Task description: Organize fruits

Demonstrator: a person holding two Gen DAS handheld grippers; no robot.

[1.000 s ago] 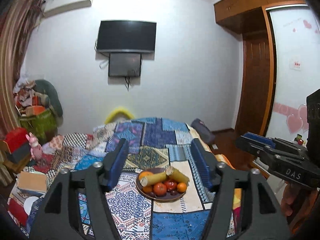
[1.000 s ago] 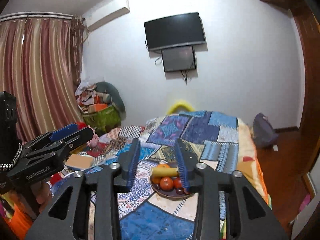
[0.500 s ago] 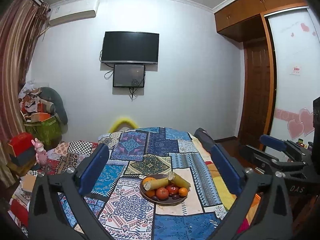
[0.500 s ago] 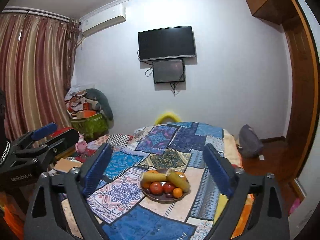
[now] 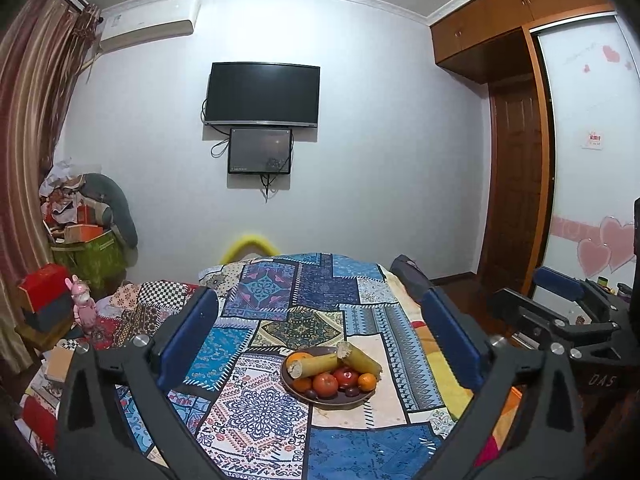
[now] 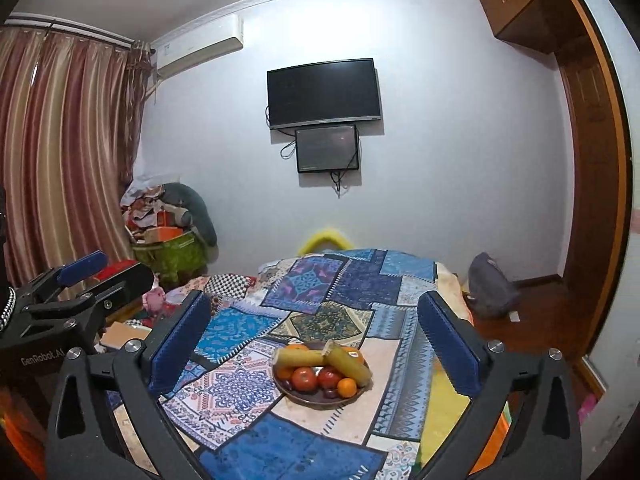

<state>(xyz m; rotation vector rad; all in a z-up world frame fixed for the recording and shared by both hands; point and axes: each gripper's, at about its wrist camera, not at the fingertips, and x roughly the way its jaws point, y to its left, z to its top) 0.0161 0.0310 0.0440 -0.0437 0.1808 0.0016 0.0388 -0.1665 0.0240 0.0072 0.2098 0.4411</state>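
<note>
A dark brown plate (image 5: 334,401) sits on the patchwork bed cover (image 5: 276,304), and shows in the right wrist view too (image 6: 316,400). It holds two corn cobs (image 5: 316,364) (image 6: 348,362), tomatoes (image 5: 325,384) (image 6: 304,378), oranges (image 5: 367,381) (image 6: 346,387) and small dark fruits. My left gripper (image 5: 320,336) is open and empty, held above and in front of the plate. My right gripper (image 6: 316,336) is open and empty at about the same distance. Each gripper shows at the edge of the other's view (image 5: 560,308) (image 6: 76,284).
A wall TV (image 5: 262,94) hangs beyond the bed. Boxes and clutter (image 5: 80,236) pile up at the left by the curtain (image 6: 60,152). A wooden wardrobe and door (image 5: 516,216) stand at the right. A grey bag (image 6: 490,286) lies on the floor.
Both grippers opened wide from nearly shut. Both views tilted up and back, so the plate sits lower between the fingers.
</note>
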